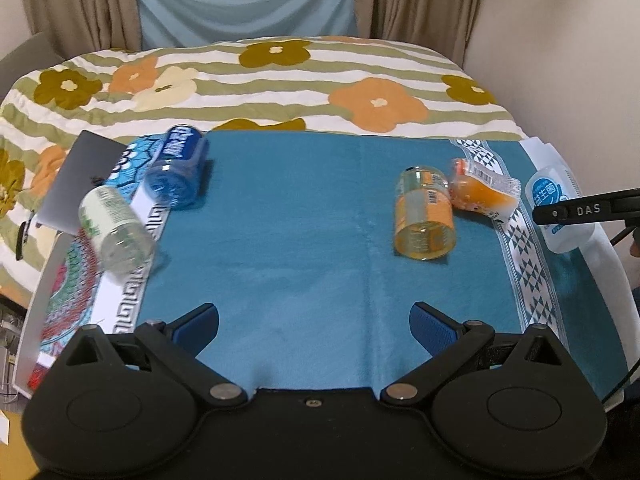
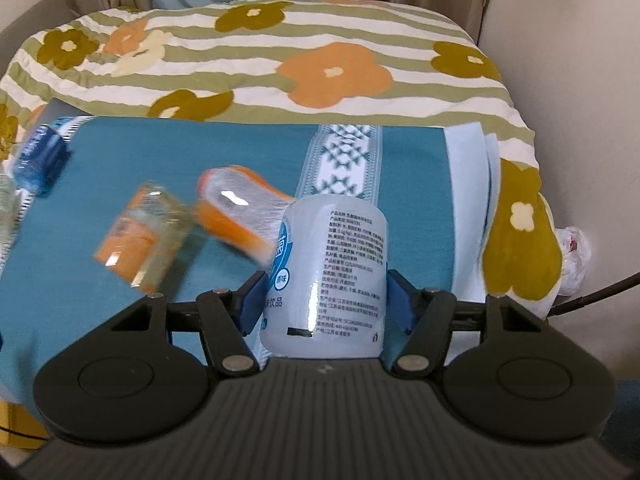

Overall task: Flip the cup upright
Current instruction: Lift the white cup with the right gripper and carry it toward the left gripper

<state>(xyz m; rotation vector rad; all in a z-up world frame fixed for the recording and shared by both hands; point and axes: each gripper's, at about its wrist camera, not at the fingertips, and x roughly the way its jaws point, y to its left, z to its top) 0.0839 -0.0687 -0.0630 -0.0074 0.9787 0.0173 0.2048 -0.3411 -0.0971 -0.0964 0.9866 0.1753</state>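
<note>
My right gripper (image 2: pixel 326 300) is shut on a white cup with a blue label (image 2: pixel 332 272), its blue pads pressed to both sides; the cup leans away from me over the teal cloth (image 2: pixel 100 316). In the left wrist view the same cup (image 1: pixel 554 208) shows at the far right, with the right gripper (image 1: pixel 580 211) on it. My left gripper (image 1: pixel 314 330) is open and empty, low over the cloth (image 1: pixel 288 232). An orange-labelled clear cup (image 1: pixel 425 216) lies on its side mid-right; it also shows in the right wrist view (image 2: pixel 140 236).
A sealed orange jelly cup (image 1: pixel 480 194) lies beside the orange-labelled one. A blue cup (image 1: pixel 180 168) and a green-and-white cup (image 1: pixel 114 232) lie at the left edge near a grey laptop (image 1: pixel 76 180). A flowered quilt (image 1: pixel 280 80) lies behind the cloth.
</note>
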